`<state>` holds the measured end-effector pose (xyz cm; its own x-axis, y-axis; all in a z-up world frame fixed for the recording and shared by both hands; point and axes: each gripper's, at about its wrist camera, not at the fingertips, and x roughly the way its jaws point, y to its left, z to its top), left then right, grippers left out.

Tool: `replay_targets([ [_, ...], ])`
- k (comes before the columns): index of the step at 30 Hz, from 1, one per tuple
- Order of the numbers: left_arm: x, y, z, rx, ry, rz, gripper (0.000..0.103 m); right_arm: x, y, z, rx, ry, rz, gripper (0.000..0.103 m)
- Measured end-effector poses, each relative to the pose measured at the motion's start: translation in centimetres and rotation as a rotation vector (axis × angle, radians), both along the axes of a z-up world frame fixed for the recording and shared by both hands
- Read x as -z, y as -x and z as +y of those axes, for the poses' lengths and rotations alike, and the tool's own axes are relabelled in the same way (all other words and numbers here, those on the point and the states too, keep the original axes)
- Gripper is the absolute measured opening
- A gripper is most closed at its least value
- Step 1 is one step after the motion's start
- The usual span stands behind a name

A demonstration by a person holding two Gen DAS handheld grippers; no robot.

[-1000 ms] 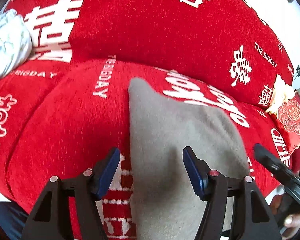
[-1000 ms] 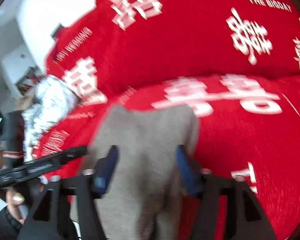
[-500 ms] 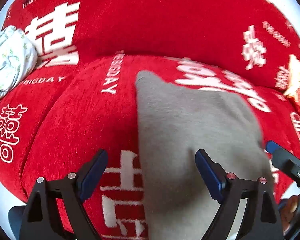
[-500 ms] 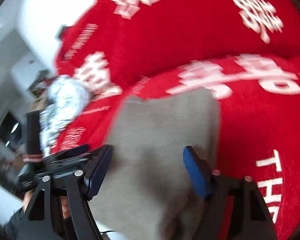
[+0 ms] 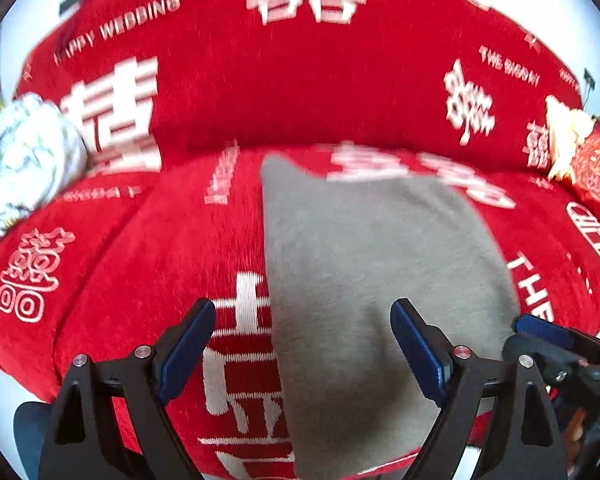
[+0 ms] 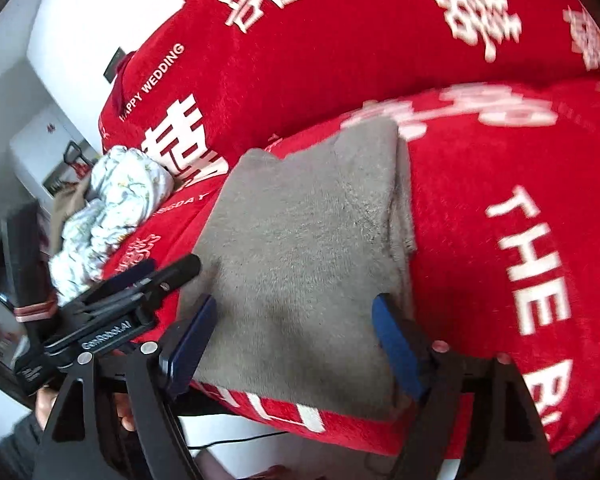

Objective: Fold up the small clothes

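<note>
A grey folded garment (image 5: 380,272) lies flat on the red sofa seat (image 5: 140,264); it also shows in the right wrist view (image 6: 308,240), with a folded edge along its right side. My left gripper (image 5: 304,344) is open and empty, held above the garment's near left edge. My right gripper (image 6: 296,340) is open and empty, above the garment's near end. The right gripper shows at the lower right of the left wrist view (image 5: 548,340); the left gripper shows at the left of the right wrist view (image 6: 140,284).
A crumpled white floral garment (image 5: 24,160) (image 6: 112,208) lies at the sofa's left end. A red and gold cushion (image 5: 592,164) sits at the right end. The sofa back (image 5: 300,80) rises behind. The seat's front edge is close below the grippers.
Both grippers have pulled back toward the front edge and away from the garment, so more of the sofa shows. The garment lies still. Both jaws stay open.
</note>
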<state>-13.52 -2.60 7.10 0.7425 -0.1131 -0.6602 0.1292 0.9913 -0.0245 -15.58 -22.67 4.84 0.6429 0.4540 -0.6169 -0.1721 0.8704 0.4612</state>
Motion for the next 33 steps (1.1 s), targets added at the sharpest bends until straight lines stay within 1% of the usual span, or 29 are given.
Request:
replay_targets([
  [3,-1.1,1.3,-0.3,0.027,0.008,-0.035,0.090,-1.4,1.1,0.4,0.046,0.110,-0.057,0.084],
  [4,-1.5,1.6,-0.4,0.027,0.002,-0.048,0.090,-2.0,1.5,0.7,0.075,0.167,-0.084,0.084],
  [5,-1.9,2.1,-0.5,0.010,-0.022,-0.075,0.090,-2.3,1.9,0.7,0.093,0.204,-0.099,0.084],
  [7,-2.6,2.7,-0.5,0.018,-0.032,-0.097,0.090,-2.9,2.8,0.6,0.128,0.267,-0.124,0.084],
  [9,-3.1,3.1,-0.6,0.004,-0.046,-0.110,0.090,-3.2,3.5,0.2,0.145,0.312,-0.123,0.085],
  [10,-3.1,3.3,-0.6,-0.018,-0.060,-0.096,0.092,-3.2,3.6,0.3,0.149,0.330,-0.123,0.085],
  [11,-3.2,3.3,-0.6,-0.027,-0.063,-0.084,0.103,-3.3,3.7,0.3,0.150,0.338,-0.121,0.085],
  [19,-3.8,4.4,-0.3,-0.021,-0.016,-0.094,0.103,-3.4,4.3,1.6,0.130,0.363,-0.129,0.085],
  [24,-4.1,4.3,0.0,-0.006,0.023,-0.059,0.103,-3.5,4.4,2.0,0.122,0.370,-0.132,0.085],
  [26,-4.1,4.4,0.1,-0.002,0.039,-0.062,0.103,-3.6,4.5,2.1,0.122,0.371,-0.136,0.085],
  [27,-4.2,4.5,0.2,-0.028,0.035,-0.077,0.103,-3.6,4.5,2.1,0.121,0.370,-0.135,0.085],
  [29,-4.6,5.1,0.4,-0.114,0.016,-0.124,0.103,-3.6,4.5,2.2,0.126,0.377,-0.136,0.085],
  [30,-4.8,5.4,0.5,-0.132,0.016,-0.140,0.103,-3.7,4.6,2.3,0.125,0.378,-0.138,0.085],
  [32,-5.1,5.9,0.7,-0.129,0.031,-0.160,0.103,-3.7,4.7,2.4,0.123,0.383,-0.139,0.085],
  [33,-5.2,6.1,0.6,-0.116,0.035,-0.157,0.103,-3.8,4.7,2.5,0.122,0.384,-0.140,0.085],
])
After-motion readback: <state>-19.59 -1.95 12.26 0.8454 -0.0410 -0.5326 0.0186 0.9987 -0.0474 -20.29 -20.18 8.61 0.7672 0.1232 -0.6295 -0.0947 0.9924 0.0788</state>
